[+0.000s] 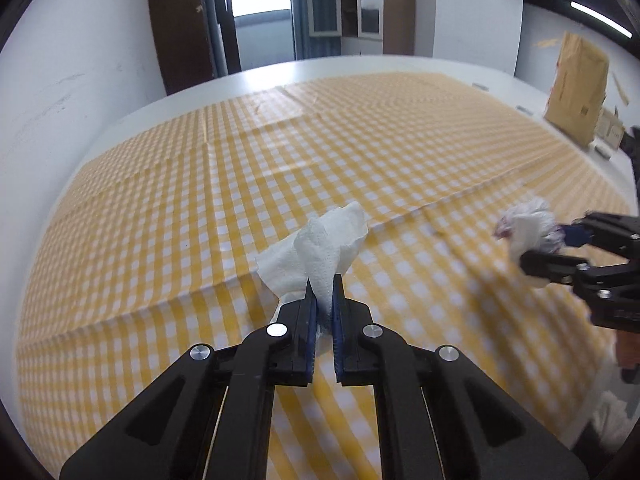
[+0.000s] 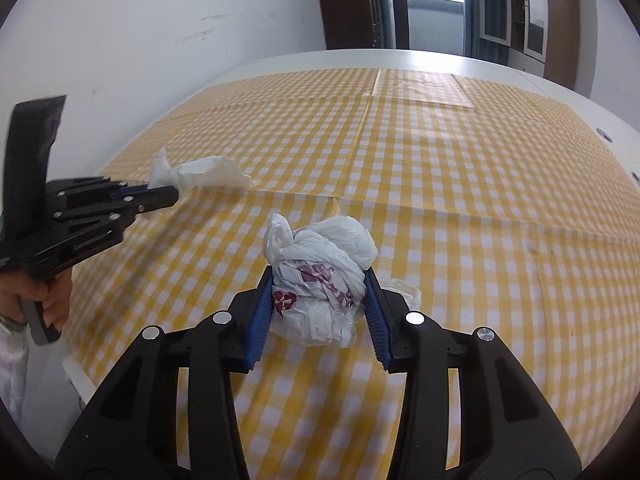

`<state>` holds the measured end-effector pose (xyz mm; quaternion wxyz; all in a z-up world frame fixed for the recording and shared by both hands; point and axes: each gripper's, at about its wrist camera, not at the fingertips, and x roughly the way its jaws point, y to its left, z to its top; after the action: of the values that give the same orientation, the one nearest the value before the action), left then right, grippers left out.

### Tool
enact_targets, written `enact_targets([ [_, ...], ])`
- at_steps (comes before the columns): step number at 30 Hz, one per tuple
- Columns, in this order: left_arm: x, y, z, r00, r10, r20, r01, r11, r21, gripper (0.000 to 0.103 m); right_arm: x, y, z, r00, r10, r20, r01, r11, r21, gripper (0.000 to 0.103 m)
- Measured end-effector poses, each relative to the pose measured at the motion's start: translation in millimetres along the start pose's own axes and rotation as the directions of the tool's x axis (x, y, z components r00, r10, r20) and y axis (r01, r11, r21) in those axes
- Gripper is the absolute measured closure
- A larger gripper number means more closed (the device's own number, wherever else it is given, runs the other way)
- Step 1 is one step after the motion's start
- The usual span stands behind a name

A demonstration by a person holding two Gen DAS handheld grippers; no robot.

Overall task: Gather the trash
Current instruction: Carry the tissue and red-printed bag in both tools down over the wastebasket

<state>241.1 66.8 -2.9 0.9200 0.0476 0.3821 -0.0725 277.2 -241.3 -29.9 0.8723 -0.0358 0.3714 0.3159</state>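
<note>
My left gripper (image 1: 324,280) is shut on a crumpled white paper towel (image 1: 320,240) and holds it above the yellow checked tablecloth (image 1: 200,184). In the right wrist view the left gripper (image 2: 174,194) shows at the left with the paper towel (image 2: 208,176) sticking out of it. My right gripper (image 2: 318,274) is shut on a crumpled white plastic bag with purple print (image 2: 320,276), held above the cloth. In the left wrist view the right gripper (image 1: 548,246) shows at the right edge with the plastic bag (image 1: 528,228).
The white table (image 1: 360,64) runs along a white wall on the left. A brown paper bag (image 1: 576,88) stands at the far right with small boxes beside it. A clear sheet (image 2: 420,88) lies on the cloth at the far end. Doors stand behind.
</note>
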Motion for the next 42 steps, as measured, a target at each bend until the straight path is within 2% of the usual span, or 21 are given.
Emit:
enact_targets([
  [5,-49.2,-16.6,-23.2,0.998,-0.040,0.047,0.042,0.998,-0.044,0.098,-21.7,18.8,-15.6,0.998,0.048,0.036,-0.048,0.999,-0.018,0.063],
  [9,-89.3,-29.7,-51.3,0.994,-0.067,0.089,0.073,0.995,-0.068,0.098,-43.5,34.2,-33.9,0.996,0.055,0.068,-0.051,0.997,-0.053,0.063],
  [20,-155.2,-56.4,-116.3,0.977,-0.104,0.187,0.127,0.985,-0.117,0.098,-101.4,54.1,-83.2,0.988,0.104,0.111,-0.096,0.993,-0.072,0.063],
  [23,-169.9,-65.7,-135.4,0.974,-0.090,0.206,0.115,0.987,-0.111,0.098,-117.2,58.4,-98.3,0.986,0.110,0.125,-0.101,0.992,-0.079,0.063],
  [33,-195.2,-88.5,-191.8,0.964,-0.155,0.218,0.190,0.971,-0.148,0.098,-134.9,62.2,-162.5,0.988,0.121,0.099,-0.110,0.988,-0.109,0.063],
  [42,-171.8,-103.0,-238.8,0.969,-0.212,0.124,0.231,0.959,-0.163,0.098,-131.7,64.9,-219.7,0.991,0.130,0.025,-0.127,0.986,-0.112,0.063],
])
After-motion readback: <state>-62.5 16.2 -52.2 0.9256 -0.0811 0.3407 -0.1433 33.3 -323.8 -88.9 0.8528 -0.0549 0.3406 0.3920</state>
